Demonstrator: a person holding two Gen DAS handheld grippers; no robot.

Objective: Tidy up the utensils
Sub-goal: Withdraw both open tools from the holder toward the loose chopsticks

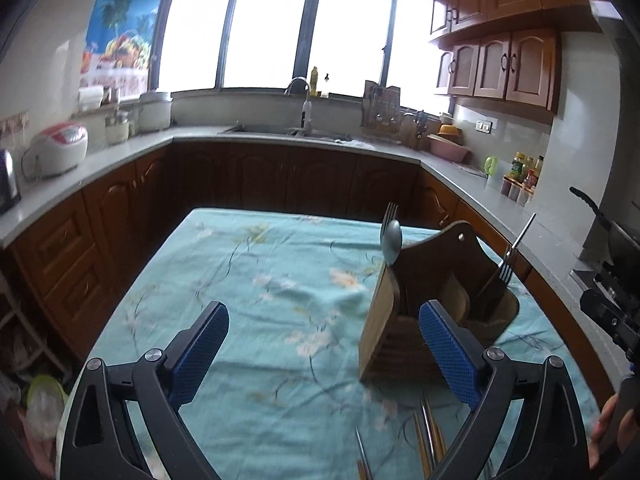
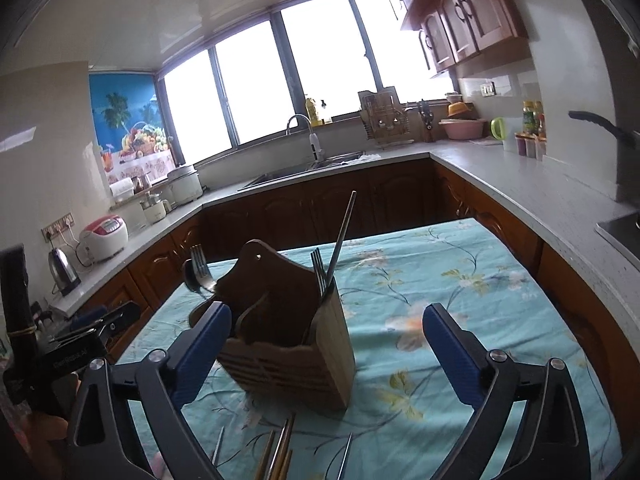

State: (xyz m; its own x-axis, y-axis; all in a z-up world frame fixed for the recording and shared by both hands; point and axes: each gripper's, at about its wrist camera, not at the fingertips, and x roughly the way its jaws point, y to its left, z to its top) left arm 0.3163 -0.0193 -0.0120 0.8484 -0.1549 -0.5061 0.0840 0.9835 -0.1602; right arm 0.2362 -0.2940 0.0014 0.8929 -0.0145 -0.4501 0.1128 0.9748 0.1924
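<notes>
A wooden utensil holder stands on a table with a teal floral cloth. A fork and spoon stand in one compartment, a fork and a chopstick in another. Several loose chopsticks lie on the cloth in front of the holder. My left gripper is open and empty, above the cloth left of the holder. My right gripper is open and empty, its left finger beside the holder.
Kitchen counters ring the table, with a rice cooker, kettle, sink and faucet, dish rack and bottles. The right gripper's body shows at the left wrist view's right edge.
</notes>
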